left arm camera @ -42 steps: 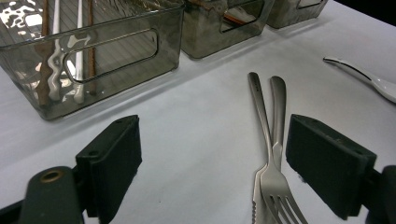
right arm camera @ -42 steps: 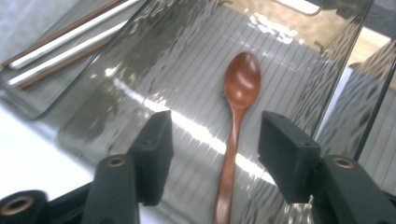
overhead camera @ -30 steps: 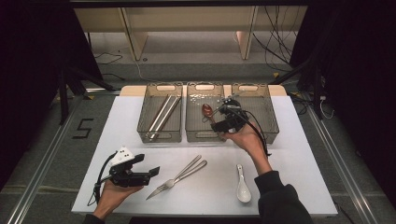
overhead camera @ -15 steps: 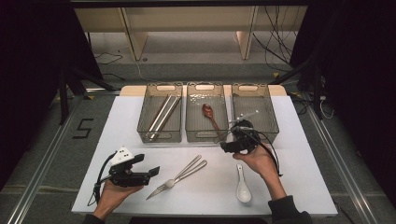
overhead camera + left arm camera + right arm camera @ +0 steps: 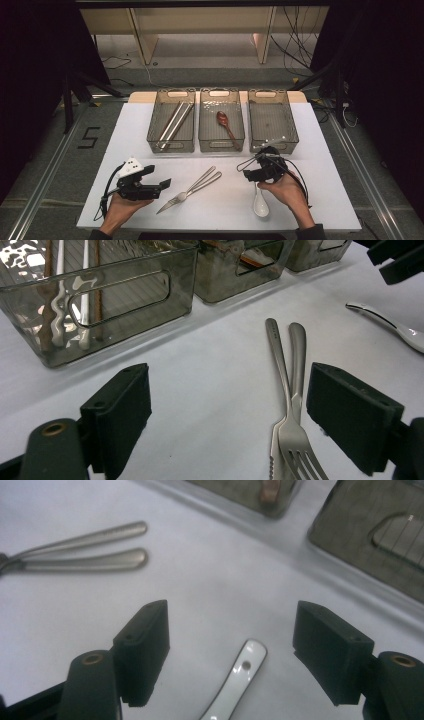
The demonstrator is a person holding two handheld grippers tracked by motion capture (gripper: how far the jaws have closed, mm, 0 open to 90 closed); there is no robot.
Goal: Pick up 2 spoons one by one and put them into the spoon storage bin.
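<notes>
Both grippers gape empty. Right gripper [image 5: 248, 169] has come back from the middle bin [image 5: 221, 142], where the brown spoon [image 5: 225, 124] now lies; its jaws, just opening, straddle the white spoon [image 5: 234, 680]. Left gripper [image 5: 162, 185] stays near the fork [image 5: 296, 432].

Left gripper [image 5: 162, 185]: black blocky body, black cable looping off its left side, a white three-cornered plate with dark dots on top at the near left of the table. Right gripper [image 5: 247, 172]: black body, thin black cables and a wire loop around it, near right. In the gripper views each has two thick matte-black rectangular pads [image 5: 120, 415] with a small screw hole in the side, mounted on rounded dark arms with a brass-ringed hole [image 5: 92, 660]. Dark sleeve cuffs at the bottom edge, both arms.
</notes>
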